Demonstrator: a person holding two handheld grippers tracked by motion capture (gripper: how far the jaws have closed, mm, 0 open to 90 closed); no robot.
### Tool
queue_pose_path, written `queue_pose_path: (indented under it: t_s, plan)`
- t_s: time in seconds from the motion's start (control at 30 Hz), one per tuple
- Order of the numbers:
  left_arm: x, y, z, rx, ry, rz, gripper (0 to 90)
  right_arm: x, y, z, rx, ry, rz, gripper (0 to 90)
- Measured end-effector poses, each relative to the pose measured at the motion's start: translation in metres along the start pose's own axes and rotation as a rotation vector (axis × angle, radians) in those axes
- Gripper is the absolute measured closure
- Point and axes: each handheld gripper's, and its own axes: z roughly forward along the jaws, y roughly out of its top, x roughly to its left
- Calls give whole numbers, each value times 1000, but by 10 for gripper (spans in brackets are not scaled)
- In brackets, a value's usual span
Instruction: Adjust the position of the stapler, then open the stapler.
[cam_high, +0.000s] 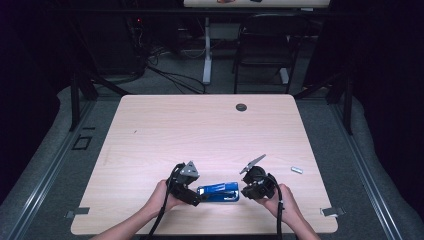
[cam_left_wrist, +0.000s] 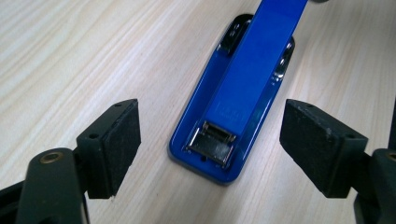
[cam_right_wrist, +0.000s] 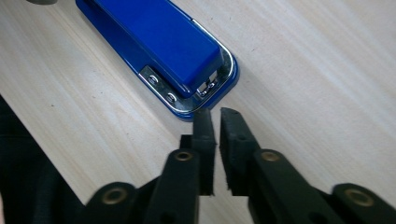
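Observation:
A blue stapler (cam_high: 218, 192) lies flat on the wooden table near its front edge, between my two grippers. My left gripper (cam_high: 200, 197) is at its left end. In the left gripper view the stapler's (cam_left_wrist: 233, 107) near end sits between the wide-open jaws of that gripper (cam_left_wrist: 212, 128), and neither pad (cam_left_wrist: 116, 140) touches it. My right gripper (cam_high: 246, 192) is at the stapler's right end. In the right gripper view the gripper (cam_right_wrist: 215, 114) is shut with nothing between its jaws, its tips just short of the stapler's (cam_right_wrist: 159, 42) chrome hinged end.
A small silvery piece (cam_high: 297, 170) lies on the table (cam_high: 200, 130) to the right of my right hand. A dark round grommet (cam_high: 241, 107) sits near the far edge. A black chair (cam_high: 265, 45) and cables stand beyond the table.

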Motion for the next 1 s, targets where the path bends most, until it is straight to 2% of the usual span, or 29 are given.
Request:
queue_pose_path:
  t_s: [0.03, 0.07, 0.1, 0.13, 0.17, 0.2, 0.23, 0.27, 0.3, 0.33, 0.4, 0.43, 0.47, 0.5, 0.57, 0.63, 0.67, 0.77, 1.0]
  plan:
    - [-1, 1, 0, -1, 13, 2, 200, -1, -1, 1, -1, 13, 10, 893]
    - [-1, 2, 1, -7, -7, 9, 196, -3, -1, 1, 7, 24, 18, 900]
    - [-2, 3, 1, -8, -3, 13, 192, -5, -1, 3, 15, 30, 31, 900]
    - [-3, 4, 2, -11, -6, 19, 193, -6, -2, 4, 3, 42, 47, 900]
    - [-4, 8, 4, -13, -13, 32, 195, -7, -3, 7, -21, 72, 84, 900]
    - [-4, 8, 4, -13, -13, 32, 196, -9, -2, 6, 9, 61, 62, 900]
    - [-5, 9, 5, -16, -10, 40, 196, -9, -2, 6, 9, 61, 62, 900]
    - [-5, 11, 6, -21, -16, 42, 198, -9, -2, 8, -7, 79, 77, 900]
    - [-6, 13, 7, -15, -15, 43, 200, -9, -1, 8, 10, 67, 71, 900]
    - [-7, 16, 9, -15, -13, 51, 203, -8, -1, 10, -12, 89, 88, 900]
    - [-8, 20, 12, -20, -36, 61, 221, -8, 1, 12, 10, 81, 76, 900]
    - [-9, 21, 13, -21, -40, 63, 224, -7, 1, 14, 5, 89, 91, 900]
    - [-10, 24, 15, -20, -41, 77, 231, -8, 2, 14, 30, 84, 67, 900]
    - [-11, 25, 17, -22, -43, 83, 242, -7, 2, 16, 19, 95, 82, 900]
    - [-14, 28, 19, -12, -34, 97, 256, -8, 2, 16, 30, 87, 74, 900]
    - [-15, 31, 22, -6, -40, 109, 288, -9, 2, 17, 29, 81, 81, 900]
    - [-15, 32, 26, -13, -58, 112, 300, -9, 3, 18, 23, 94, 89, 900]
    - [-15, 34, 29, -8, -61, 116, 323, -9, 3, 18, 30, 84, 80, 900]
    - [-19, 40, 35, -14, -77, 130, 377, -8, 4, 20, 38, 95, 72, 900]
